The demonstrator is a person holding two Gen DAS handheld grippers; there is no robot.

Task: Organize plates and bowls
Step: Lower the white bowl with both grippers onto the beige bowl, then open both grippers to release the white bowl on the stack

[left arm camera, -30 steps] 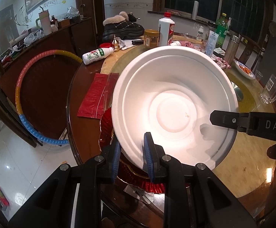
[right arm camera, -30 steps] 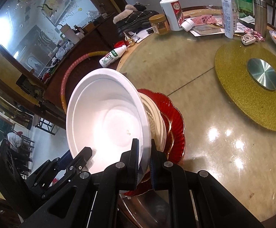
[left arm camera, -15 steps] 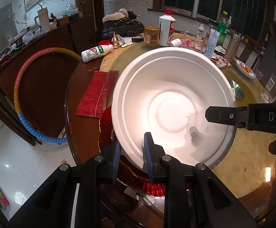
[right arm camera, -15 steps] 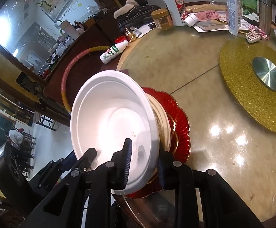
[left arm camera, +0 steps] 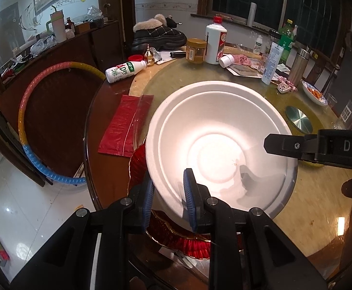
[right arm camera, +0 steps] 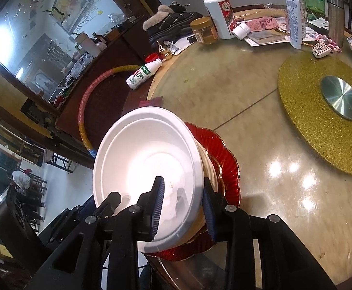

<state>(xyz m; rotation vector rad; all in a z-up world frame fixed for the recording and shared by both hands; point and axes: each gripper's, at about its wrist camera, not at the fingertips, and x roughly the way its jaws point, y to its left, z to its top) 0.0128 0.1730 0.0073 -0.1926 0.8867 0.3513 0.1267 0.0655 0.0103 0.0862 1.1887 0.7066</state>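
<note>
Left wrist view is filled by a round table (left arm camera: 321, 229) with a glassy brown top, near whose front edge the task's things are stacked. A white bowl (left arm camera: 219, 145) is seen there, tilted with its open mouth turned up and toward the camera. Its near rim is clamped by the left gripper (left arm camera: 168, 198), whose jaws are drawn narrow, one blue pad inside the wall and the other outside it. Beneath the bowl a red plate (left arm camera: 137, 164) with a fluted edge is laid flat on the table, showing at the bowl's left and lower sides. From the right side of this view one finger of the right gripper (left arm camera: 284, 143) is reached in over the bowl's far rim.

Right wrist view shows the same white bowl (right arm camera: 146, 159) lying to the left of the red plate (right arm camera: 226, 166) and above it, with a cream dish (right arm camera: 208, 166) between the two. The bowl's rim is straddled by the right gripper (right arm camera: 183, 205); its jaws have just been opening, and a gap is seen between each pad and the wall, so the bowl is no longer pinched there. The bowl is round, so no long axis can be given. Farther back a gold turntable (right arm camera: 304, 111) and a fallen milk bottle (right arm camera: 142, 75) are seen on the table (right arm camera: 260, 193).
</note>
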